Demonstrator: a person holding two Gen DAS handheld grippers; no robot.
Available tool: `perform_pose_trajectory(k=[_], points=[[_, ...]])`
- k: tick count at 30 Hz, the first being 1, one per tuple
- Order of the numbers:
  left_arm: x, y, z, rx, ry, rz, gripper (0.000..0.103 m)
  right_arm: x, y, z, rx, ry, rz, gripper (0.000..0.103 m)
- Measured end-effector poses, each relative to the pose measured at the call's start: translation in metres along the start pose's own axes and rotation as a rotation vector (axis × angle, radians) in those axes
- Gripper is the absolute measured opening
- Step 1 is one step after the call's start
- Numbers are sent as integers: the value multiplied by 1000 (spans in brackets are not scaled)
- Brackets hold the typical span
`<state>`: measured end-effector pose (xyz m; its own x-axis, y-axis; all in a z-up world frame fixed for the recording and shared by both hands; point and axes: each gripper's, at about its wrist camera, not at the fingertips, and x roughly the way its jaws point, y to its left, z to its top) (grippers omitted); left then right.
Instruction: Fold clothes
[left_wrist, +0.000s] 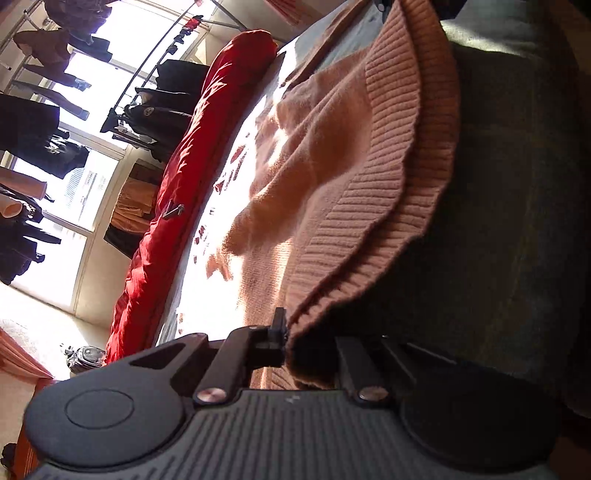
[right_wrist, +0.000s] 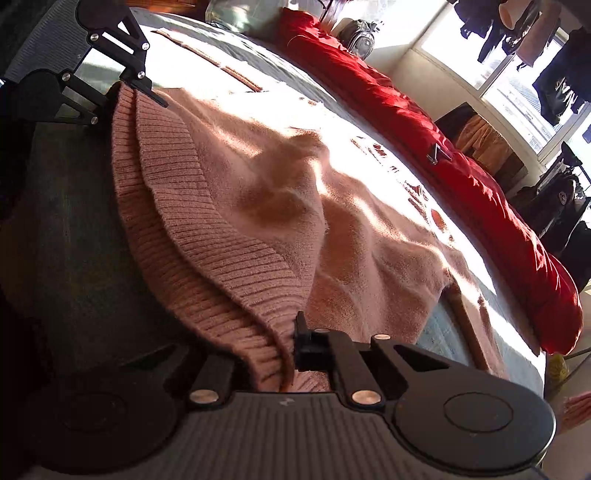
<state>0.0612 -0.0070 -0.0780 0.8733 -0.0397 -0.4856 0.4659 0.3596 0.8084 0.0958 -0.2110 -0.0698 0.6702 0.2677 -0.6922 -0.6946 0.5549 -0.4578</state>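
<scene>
Now, on a sunlit bed, I hold a pink sweater by its ribbed hem, one corner in each tool. My right hand-held gripper is clamped on the hem's near corner, both knit layers bunched between its fingers; my left hand-held gripper is clamped on the opposite corner, and the right camera shows it at the far end of the hem. The hem stands a little off the bedcover, while the body of the sweater lies spread toward a red duvet along the far edge of the bed, its surface rumpled in soft ridges. Dark clothes hang against the windows beyond.

With the hem held at both corners, this reads to me as either a smoothing pull or the start of a fold toward the collar; the pictures do not settle which. Either way, doing it well means keeping both layers pinched together, holding the two corners level and equally tense so the hem stays straight, and moving both hands at one pace so the loose knit does not stretch or skew.
</scene>
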Motion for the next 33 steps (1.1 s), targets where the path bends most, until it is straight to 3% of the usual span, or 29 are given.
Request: perform_pose_trajectory(k=[6, 11, 14, 19, 23, 25, 28, 33], points=[[-29, 36, -9, -13, -25, 102, 5, -31, -9, 24, -63, -28, 8, 7], [-62, 48, -17, -10, -51, 117, 5, -63, -13, 48, -101, -38, 50, 7], [-71, 44, -28, -10, -42, 36, 5, -73, -4, 54, -113, 0, 118, 7], [-59, 16, -49, -25, 33, -194, 7, -51, 20, 44, -109, 119, 234, 10], [-61, 3, -65, -48, 90, -285, 10, -34, 36, 28, -102, 212, 346, 17], [-67, 14, -73, -118, 121, -319, 11, -32, 39, 22, -92, 238, 380, 17], [-79, 48, -83, -270, 128, -342, 14, -38, 21, 20, -9, 215, 362, 19], [-76, 121, -97, -587, 71, -269, 14, -51, -39, 19, 257, 88, 302, 34]])
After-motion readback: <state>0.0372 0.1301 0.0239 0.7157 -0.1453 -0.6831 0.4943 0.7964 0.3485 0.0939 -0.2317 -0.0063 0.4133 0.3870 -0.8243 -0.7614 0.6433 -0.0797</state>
